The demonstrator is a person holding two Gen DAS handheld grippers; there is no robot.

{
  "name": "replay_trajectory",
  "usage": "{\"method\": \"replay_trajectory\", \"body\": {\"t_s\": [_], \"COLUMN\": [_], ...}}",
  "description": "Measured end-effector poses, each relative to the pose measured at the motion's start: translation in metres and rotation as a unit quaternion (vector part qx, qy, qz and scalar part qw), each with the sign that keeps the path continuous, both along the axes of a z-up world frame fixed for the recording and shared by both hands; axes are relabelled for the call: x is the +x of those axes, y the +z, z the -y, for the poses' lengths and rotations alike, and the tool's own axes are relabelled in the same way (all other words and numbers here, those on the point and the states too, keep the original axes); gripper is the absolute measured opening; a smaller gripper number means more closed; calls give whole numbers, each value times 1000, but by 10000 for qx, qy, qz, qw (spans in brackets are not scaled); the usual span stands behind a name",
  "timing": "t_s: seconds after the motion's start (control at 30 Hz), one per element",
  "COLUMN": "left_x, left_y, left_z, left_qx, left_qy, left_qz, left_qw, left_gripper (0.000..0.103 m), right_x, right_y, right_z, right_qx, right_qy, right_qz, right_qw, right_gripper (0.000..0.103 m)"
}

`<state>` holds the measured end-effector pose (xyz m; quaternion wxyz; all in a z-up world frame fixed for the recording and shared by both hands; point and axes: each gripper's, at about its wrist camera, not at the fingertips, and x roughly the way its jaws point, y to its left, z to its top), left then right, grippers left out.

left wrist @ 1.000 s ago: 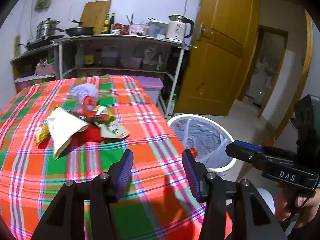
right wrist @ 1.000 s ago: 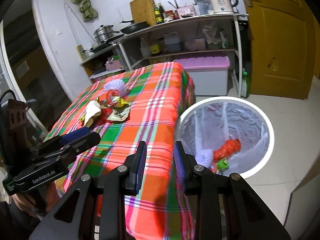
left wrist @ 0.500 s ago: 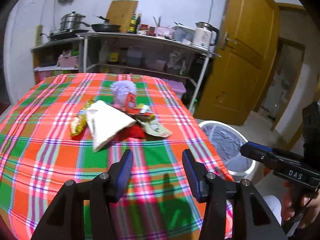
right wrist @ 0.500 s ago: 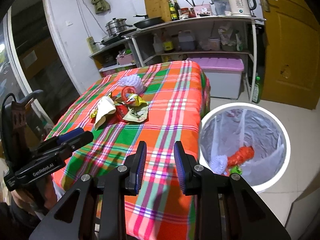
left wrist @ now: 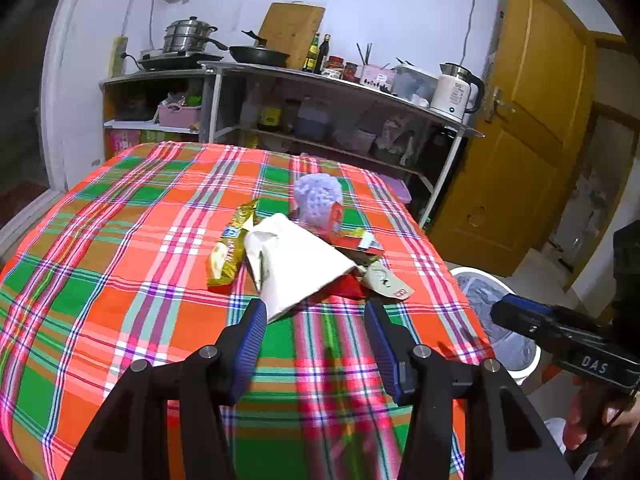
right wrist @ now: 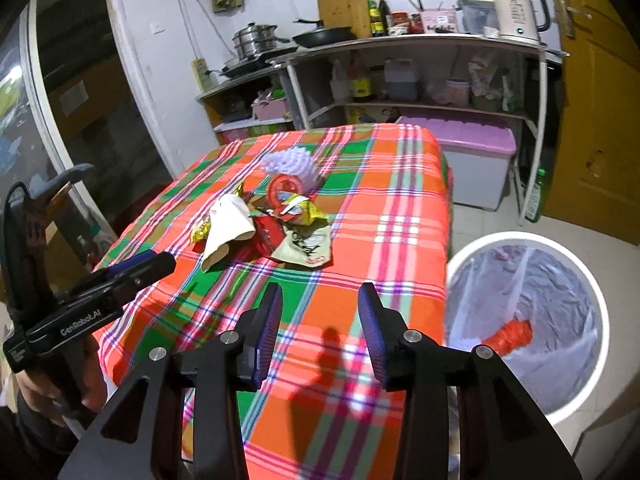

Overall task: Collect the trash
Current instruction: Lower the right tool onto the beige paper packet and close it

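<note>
- Both grippers have swung from the bin toward the table; the right gripper has just been opening, nothing between its fingers.
- Left gripper gapes empty.
- Trash pile lies at 12 o'clock.
- Bin stands at 3 o'clock.

Left tool agape, empty, above plaid tablecloth; white paper wrapper just ahead.
</note>
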<state>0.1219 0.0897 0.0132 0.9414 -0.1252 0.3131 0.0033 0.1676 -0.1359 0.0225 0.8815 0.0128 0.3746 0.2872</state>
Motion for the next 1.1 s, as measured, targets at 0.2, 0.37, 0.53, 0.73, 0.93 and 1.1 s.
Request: {"method": "replay_trajectory", "body": {"t_s": [0.2, 0.37, 0.53, 0.73, 0.93, 1.1], "left_x": [2, 4, 4, 8, 15, 22], "left_y": [-4, -7, -9, -15, -17, -17], "left_z": [-14, -27, -38, -46, -43, -37], "left_qx": [-93, -166, -228, -328, -368, -396], "left_qy": [144, 243, 343, 383, 290, 207], "left_qz": [-1, -11, -6, -67, -84, -99], "left_qw": [9999, 9996, 9991, 9987, 9989, 9990], "left_gripper": [51, 51, 51, 51, 51, 51], "right_x": [18, 32, 46, 68, 75, 67], "right_y": [-8, -17, -26, -37, -49, -47], "right_z": [-29, -54, -73, -85, -91, -85], "right_qx": [-105, -261, -342, -362, -527, -521], "right_qy": [191, 369, 459, 353, 318, 345], "right_qz": [-95, -141, -234, -422, -590, -519], "right_qw": [9997, 9989, 9981, 9978, 9964, 9967], "right_gripper": [40, 40, 40, 40, 28, 18]}}
